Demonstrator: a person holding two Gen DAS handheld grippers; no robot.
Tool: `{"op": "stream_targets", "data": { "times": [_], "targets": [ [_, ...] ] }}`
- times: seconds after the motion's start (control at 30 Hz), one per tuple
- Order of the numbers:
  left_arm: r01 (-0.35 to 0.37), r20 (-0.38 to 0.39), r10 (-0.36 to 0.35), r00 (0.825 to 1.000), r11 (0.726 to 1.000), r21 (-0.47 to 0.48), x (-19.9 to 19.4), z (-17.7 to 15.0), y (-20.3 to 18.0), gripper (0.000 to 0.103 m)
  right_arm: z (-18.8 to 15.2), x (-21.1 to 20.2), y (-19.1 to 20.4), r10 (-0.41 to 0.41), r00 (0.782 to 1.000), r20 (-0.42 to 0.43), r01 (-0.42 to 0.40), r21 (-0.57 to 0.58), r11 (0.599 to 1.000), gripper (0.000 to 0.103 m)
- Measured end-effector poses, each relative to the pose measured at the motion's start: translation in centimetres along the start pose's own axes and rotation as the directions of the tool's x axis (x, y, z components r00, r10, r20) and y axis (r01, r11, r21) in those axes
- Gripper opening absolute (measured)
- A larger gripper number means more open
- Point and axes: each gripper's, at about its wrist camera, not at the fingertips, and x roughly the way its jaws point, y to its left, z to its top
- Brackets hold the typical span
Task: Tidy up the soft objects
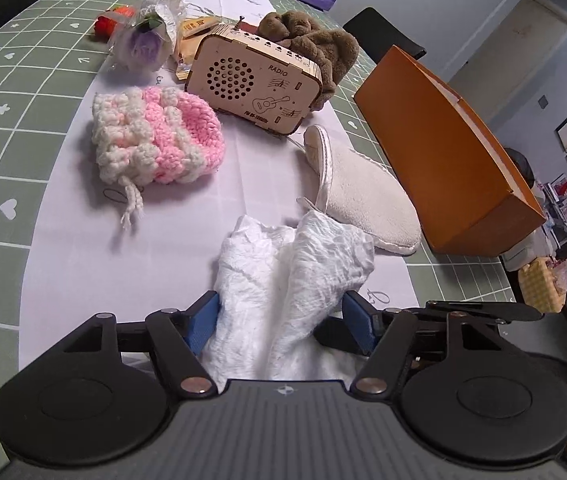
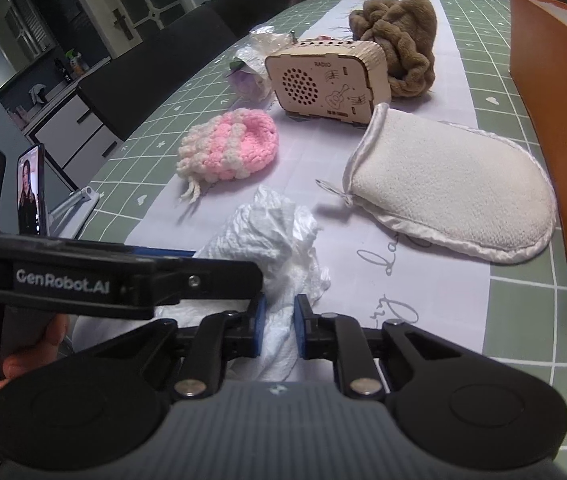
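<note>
Left wrist view shows my left gripper (image 1: 281, 320) spread around the white cloth (image 1: 295, 264), which runs toward 12 o'clock, while my right gripper (image 2: 277, 328) pinches its near end.

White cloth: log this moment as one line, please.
white cloth between both grippers | right gripper shut on it | left gripper open around it | orange box right | mitt, pink pouch untouched
</note>
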Motion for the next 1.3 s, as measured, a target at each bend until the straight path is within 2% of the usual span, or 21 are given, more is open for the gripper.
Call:
{"op": "stream_targets", "data": {
  "times": [0.07, 0.13, 0.2, 0.27, 0.33, 0.43, 0.47, 0.57, 0.67, 0.7, 0.83, 0.87, 0.93, 1.1, 1.2, 1.27, 1.3],
  "targets": [
    [-0.013, -0.007, 0.013, 1.000, 1.000, 0.017, 0.3, 0.1, -0.6, 0.074, -0.1, 0.1, 0.5, 0.029, 1.000, 0.003, -0.029, -0.024, 0.999, 0.015],
    [-0.045, -0.008, 0.046, 0.999, 0.998, 0.046, 0.6, 0.0, -1.4, 0.072, -0.2, 0.3, 1.2, 0.019, 1.000, 0.008, -0.019, -0.071, 0.997, 0.016],
    [-0.084, -0.003, 0.085, 0.996, 0.995, 0.060, 0.8, -0.1, -1.9, 0.057, -0.3, 0.4, 1.3, 0.004, 1.000, 0.010, -0.003, -0.088, 0.996, 0.016],
    [-0.125, 0.013, 0.124, 0.992, 0.988, 0.087, 0.8, -0.3, -2.2, 0.048, -0.3, 0.4, 1.1, 0.012, 1.000, 0.009, -0.011, -0.087, 0.996, 0.017],
    [-0.131, 0.028, 0.129, 0.991, 0.987, 0.094, 0.7, -0.4, -2.2, 0.042, -0.3, 0.3, 1.0, 0.014, 1.000, 0.009, -0.013, -0.092, 0.996, 0.021],
    [-0.141, 0.052, 0.136, 0.989, 0.984, 0.110, 0.5, -0.5, -2.3, 0.026, -0.2, 0.0, 1.1, 0.000, 1.000, 0.019, 0.002, -0.117, 0.993, 0.032],
    [-0.141, 0.063, 0.134, 0.989, 0.984, 0.110, 0.3, -0.4, -2.3, 0.022, -0.1, -0.3, 1.0, -0.007, 1.000, 0.028, 0.010, -0.127, 0.992, 0.032],
    [-0.135, 0.091, 0.126, 0.988, 0.986, 0.096, -0.2, 0.1, -2.0, 0.020, 0.4, -1.4, 0.8, -0.032, 0.997, 0.068, 0.043, -0.168, 0.985, 0.039],
    [-0.162, 0.122, 0.150, 0.981, 0.982, 0.098, -0.3, 0.9, -1.8, 0.020, 0.8, -2.3, 0.2, -0.095, 0.987, 0.129, 0.122, -0.221, 0.968, 0.050],
    [-0.161, 0.129, 0.148, 0.980, 0.982, 0.097, -0.3, 1.2, -1.7, 0.020, 1.1, -2.3, -0.2, -0.134, 0.981, 0.143, 0.164, -0.228, 0.960, 0.056],
    [-0.163, 0.158, 0.144, 0.977, 0.980, 0.117, 0.3, 2.4, -2.2, 0.020, 2.3, -0.9, -1.6, -0.292, 0.941, 0.170, 0.326, -0.235, 0.916, 0.061],
    [-0.170, 0.165, 0.148, 0.975, 0.977, 0.129, 0.5, 2.7, -2.4, 0.020, 2.5, -0.5, -1.9, -0.309, 0.935, 0.173, 0.344, -0.228, 0.911, 0.062],
    [-0.187, 0.168, 0.161, 0.972, 0.971, 0.150, 1.2, 3.0, -2.9, 0.020, 3.1, 0.4, -2.6, -0.326, 0.930, 0.168, 0.357, -0.209, 0.910, 0.069],
    [-0.202, 0.162, 0.177, 0.971, 0.967, 0.154, 2.5, 3.5, -2.8, 0.021, 3.6, 1.9, -3.4, -0.337, 0.927, 0.162, 0.364, -0.185, 0.913, 0.074],
    [-0.197, 0.162, 0.172, 0.972, 0.969, 0.152, 2.7, 3.7, -2.6, 0.021, 3.7, 2.7, -4.0, -0.330, 0.933, 0.142, 0.350, -0.154, 0.924, 0.074],
    [-0.198, 0.159, 0.173, 0.972, 0.968, 0.153, 2.8, 3.7, -2.6, 0.021, 3.8, 2.8, -4.2, -0.323, 0.934, 0.150, 0.344, -0.140, 0.928, 0.071],
    [-0.197, 0.156, 0.174, 0.972, 0.968, 0.152, 2.9, 3.7, -2.5, 0.021, 3.8, 2.9, -4.1, -0.324, 0.934, 0.152, 0.345, -0.142, 0.928, 0.066]
  ]
}}
